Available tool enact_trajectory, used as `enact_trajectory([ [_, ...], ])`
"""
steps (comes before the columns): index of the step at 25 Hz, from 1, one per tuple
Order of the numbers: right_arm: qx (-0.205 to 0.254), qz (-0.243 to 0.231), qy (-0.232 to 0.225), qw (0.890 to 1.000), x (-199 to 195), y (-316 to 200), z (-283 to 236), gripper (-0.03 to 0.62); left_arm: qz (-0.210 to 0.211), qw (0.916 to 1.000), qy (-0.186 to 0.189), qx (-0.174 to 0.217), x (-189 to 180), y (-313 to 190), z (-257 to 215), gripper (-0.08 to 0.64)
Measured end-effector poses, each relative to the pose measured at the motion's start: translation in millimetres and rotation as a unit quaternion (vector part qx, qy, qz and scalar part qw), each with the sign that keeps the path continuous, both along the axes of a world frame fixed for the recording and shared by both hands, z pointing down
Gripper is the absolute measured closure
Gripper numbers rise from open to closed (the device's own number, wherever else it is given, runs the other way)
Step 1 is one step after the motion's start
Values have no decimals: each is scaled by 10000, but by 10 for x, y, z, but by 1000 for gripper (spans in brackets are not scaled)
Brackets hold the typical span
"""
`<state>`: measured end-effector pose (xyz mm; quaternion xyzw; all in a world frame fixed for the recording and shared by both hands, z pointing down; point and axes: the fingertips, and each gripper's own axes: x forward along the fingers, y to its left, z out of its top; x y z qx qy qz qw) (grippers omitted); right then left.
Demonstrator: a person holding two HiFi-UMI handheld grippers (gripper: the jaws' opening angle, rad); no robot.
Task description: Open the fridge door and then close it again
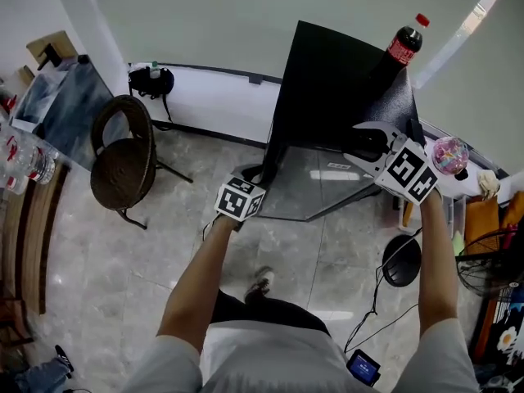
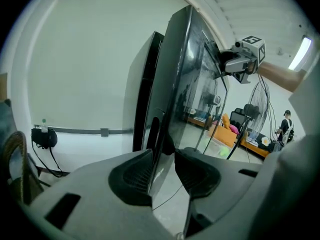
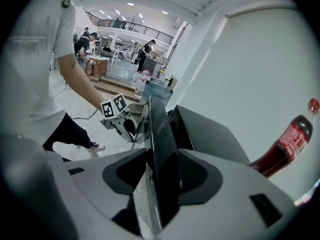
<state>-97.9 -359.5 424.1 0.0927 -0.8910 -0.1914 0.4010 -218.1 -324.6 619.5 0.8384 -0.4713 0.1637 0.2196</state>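
The small black fridge [image 1: 340,72] stands against the wall with its glass door [image 1: 323,182] swung out towards me. My left gripper [image 1: 255,178] is at the door's lower outer corner. In the left gripper view the door [image 2: 192,79] runs between the pads, and the left gripper [image 2: 162,171] is shut on its edge. My right gripper [image 1: 370,144] holds the door's top edge near the fridge body. In the right gripper view the right gripper [image 3: 162,171] is shut on the thick dark door [image 3: 156,126].
A cola bottle [image 1: 405,43] stands on the fridge top. A dark wicker chair [image 1: 123,158] is on the floor to the left, beside a table with bottles [image 1: 33,162]. A fan [image 1: 491,260], a round black base [image 1: 401,260] and cables lie to the right.
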Motion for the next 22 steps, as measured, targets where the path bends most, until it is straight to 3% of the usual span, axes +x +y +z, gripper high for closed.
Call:
enact_trajectory([
  [16,-26,-655,3,9978,82,302,-1,396,-425,9989,139,-164,132,479,-10,440],
  [22,17,-1106,-21,9939,144,447,-19,396,-912,9957,118,-108,230,707,-30,440],
])
